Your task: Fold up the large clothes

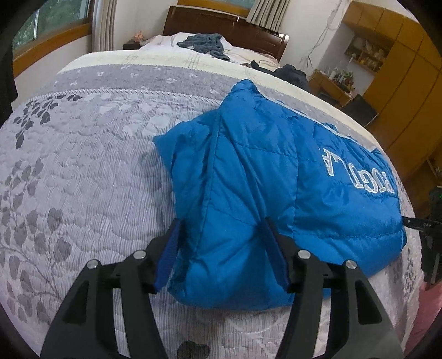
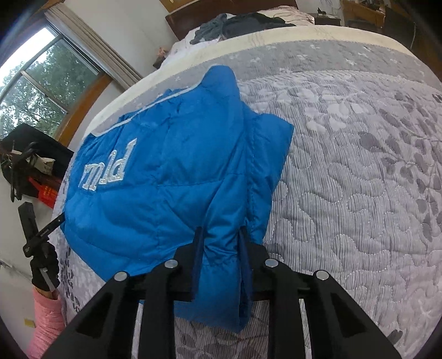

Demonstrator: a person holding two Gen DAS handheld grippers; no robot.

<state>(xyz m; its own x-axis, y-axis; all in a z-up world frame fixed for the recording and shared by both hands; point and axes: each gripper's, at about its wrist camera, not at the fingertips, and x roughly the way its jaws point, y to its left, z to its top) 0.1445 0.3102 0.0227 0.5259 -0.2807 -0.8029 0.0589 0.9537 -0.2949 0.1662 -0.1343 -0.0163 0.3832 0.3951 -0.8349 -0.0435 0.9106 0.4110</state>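
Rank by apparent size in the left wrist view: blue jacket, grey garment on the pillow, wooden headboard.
1. Blue jacket, by far the largest, though it lies nearest the camera.
2. Wooden headboard.
3. Grey garment.
Distance shrinks the last two; real sizes stay unsure.

Grey quilt [image 1: 91, 165] with leaf pattern covers bed, cream border at far edge. Dark wooden headboard [image 1: 221, 24] behind. Grey-blue cloth heap [image 1: 205, 45] lies on white pillow [image 1: 165, 41] near headboard; dark garment [image 1: 290, 73] at bed's right side. Window [image 2: 41, 82] with trees outside, beige curtain [image 2: 94, 47] beside it. Yellow wooden cabinet [image 1: 400, 69] at right wall, small items on open shelves [image 1: 364, 52]. Red box [image 2: 47, 193] beside bed.
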